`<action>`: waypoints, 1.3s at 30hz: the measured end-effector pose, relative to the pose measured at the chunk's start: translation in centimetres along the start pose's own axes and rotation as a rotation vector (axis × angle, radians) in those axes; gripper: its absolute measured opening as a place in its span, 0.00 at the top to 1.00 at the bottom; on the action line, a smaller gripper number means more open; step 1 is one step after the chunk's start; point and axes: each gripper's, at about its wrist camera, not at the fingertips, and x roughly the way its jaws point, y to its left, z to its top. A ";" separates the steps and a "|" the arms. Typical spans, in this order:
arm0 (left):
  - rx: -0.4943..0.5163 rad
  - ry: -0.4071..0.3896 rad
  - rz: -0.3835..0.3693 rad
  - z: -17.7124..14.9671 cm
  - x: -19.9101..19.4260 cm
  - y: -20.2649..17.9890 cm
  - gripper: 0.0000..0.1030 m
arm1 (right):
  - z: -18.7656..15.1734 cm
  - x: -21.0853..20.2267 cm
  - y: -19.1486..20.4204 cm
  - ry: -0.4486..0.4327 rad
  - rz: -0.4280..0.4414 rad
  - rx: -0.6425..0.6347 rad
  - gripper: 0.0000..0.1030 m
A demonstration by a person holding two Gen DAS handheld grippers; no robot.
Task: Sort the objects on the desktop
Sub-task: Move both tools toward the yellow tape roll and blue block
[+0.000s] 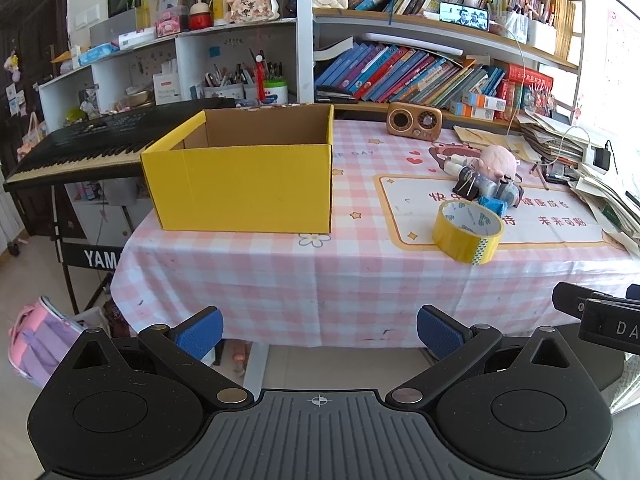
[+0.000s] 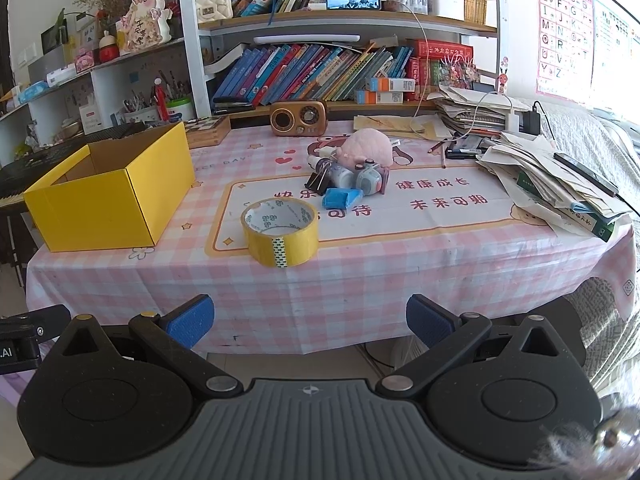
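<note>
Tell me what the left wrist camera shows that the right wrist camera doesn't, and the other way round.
Only the left wrist view shows the black keyboard's keys and a pink backpack on the floor. Only the right wrist view shows the alphabet poster on the wall. Both share the yellow box, the yellow tape roll, the pink plush, the radio and open, empty tongs: left, right.

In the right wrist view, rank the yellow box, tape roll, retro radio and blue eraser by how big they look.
1. yellow box, clearly largest.
2. tape roll.
3. retro radio. It looks a little smaller than the tape, but it stands farther back, so this order is unsure.
4. blue eraser, smallest.
</note>
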 end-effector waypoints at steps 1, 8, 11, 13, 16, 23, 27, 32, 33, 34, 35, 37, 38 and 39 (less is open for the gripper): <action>-0.001 0.001 -0.005 0.0 0.0 0.1 0.00 | -0.1 0.1 0.0 0.000 0.000 0.000 0.00; -0.001 0.006 -0.020 0.1 0.3 0.2 0.00 | -0.1 0.1 -0.1 -0.001 0.000 0.000 0.00; 0.003 0.005 -0.026 0.2 0.4 0.2 0.00 | -0.1 0.3 -0.1 -0.004 -0.002 0.001 0.00; 0.006 0.002 -0.033 0.2 0.3 0.2 0.00 | 0.0 0.4 0.0 -0.010 -0.008 -0.002 0.00; 0.010 -0.005 -0.042 0.3 0.3 0.1 0.00 | 0.1 0.4 0.2 -0.010 -0.018 -0.007 0.00; 0.020 0.001 -0.058 0.4 0.5 0.0 0.00 | 0.3 -0.1 0.3 -0.023 -0.033 0.000 0.00; 0.018 0.004 -0.088 0.4 0.8 -0.1 0.00 | 0.4 -0.1 0.3 -0.020 -0.039 -0.001 0.00; 0.017 0.011 -0.113 0.4 1.4 -0.6 0.00 | 0.6 -0.3 -0.4 -0.025 -0.070 0.009 0.00; 0.020 0.013 -0.114 0.5 1.5 -0.8 0.00 | 0.7 -0.2 -0.6 -0.023 -0.072 0.014 0.00; 0.023 0.014 -0.113 0.5 1.6 -0.9 0.00 | 0.7 -0.1 -0.7 -0.021 -0.073 0.017 0.00; 0.027 0.013 -0.109 0.6 1.8 -1.1 0.00 | 0.8 0.1 -0.8 -0.018 -0.070 0.021 0.00; 0.034 0.011 -0.103 0.7 2.0 -1.3 0.00 | 0.9 0.5 -1.0 -0.012 -0.069 0.027 0.00; 0.037 0.011 -0.101 0.9 2.1 -1.4 0.00 | 1.0 0.7 -1.1 -0.009 -0.069 0.028 0.00; 0.038 0.012 -0.101 1.0 2.2 -1.5 0.00 | 1.1 0.9 -1.2 -0.006 -0.069 0.030 0.00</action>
